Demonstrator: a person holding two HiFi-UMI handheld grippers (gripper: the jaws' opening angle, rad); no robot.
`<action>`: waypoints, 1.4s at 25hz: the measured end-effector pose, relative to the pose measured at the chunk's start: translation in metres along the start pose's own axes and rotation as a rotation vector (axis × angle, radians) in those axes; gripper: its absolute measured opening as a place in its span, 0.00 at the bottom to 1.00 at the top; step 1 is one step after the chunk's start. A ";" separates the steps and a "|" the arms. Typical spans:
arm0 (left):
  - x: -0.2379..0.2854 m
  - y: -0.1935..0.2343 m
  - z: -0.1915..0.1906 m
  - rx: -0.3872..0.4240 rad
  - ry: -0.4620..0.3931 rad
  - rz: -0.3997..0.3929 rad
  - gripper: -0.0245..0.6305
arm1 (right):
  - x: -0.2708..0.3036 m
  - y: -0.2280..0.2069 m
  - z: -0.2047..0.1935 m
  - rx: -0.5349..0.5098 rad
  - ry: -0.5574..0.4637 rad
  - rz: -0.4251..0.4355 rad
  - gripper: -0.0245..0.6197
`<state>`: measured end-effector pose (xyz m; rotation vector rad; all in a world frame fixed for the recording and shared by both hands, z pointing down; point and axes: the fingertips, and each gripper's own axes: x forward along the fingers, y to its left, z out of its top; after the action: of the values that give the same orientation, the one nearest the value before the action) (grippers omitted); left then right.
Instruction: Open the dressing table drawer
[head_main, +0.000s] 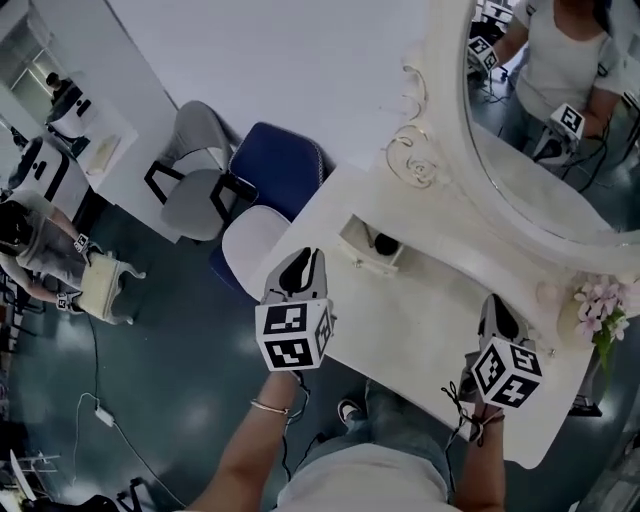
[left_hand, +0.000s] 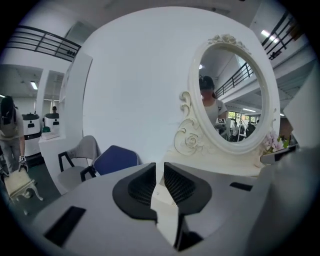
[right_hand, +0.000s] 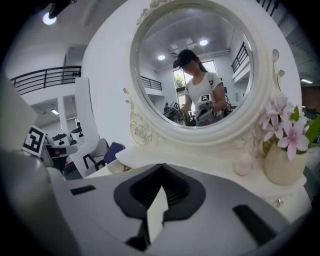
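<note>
The white dressing table fills the middle of the head view. Its small drawer stands pulled out from the left end under the mirror, with a dark round thing inside. My left gripper hovers above the table's left front edge, a short way in front of the drawer and apart from it. In the left gripper view its jaws show a narrow gap with nothing between them. My right gripper hangs over the table's right front part. Its fingertips meet in the right gripper view, with nothing held.
An oval mirror in a carved frame rises at the table's back. A vase of pink flowers stands at the right end. A blue chair, a grey chair and a white stool crowd the left side. A person bends over far left.
</note>
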<state>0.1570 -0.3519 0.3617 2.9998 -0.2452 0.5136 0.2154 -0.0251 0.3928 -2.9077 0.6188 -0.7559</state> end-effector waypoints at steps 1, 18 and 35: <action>-0.007 0.003 0.008 -0.013 -0.020 0.009 0.13 | -0.003 0.003 0.009 -0.003 -0.019 0.008 0.05; -0.096 0.029 0.103 -0.084 -0.242 0.040 0.07 | -0.069 0.054 0.138 -0.122 -0.336 0.074 0.05; -0.081 0.011 0.113 -0.081 -0.251 0.003 0.07 | -0.079 0.037 0.142 -0.152 -0.346 0.022 0.04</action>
<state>0.1160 -0.3635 0.2290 2.9799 -0.2802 0.1218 0.2073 -0.0311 0.2262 -3.0530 0.6923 -0.1989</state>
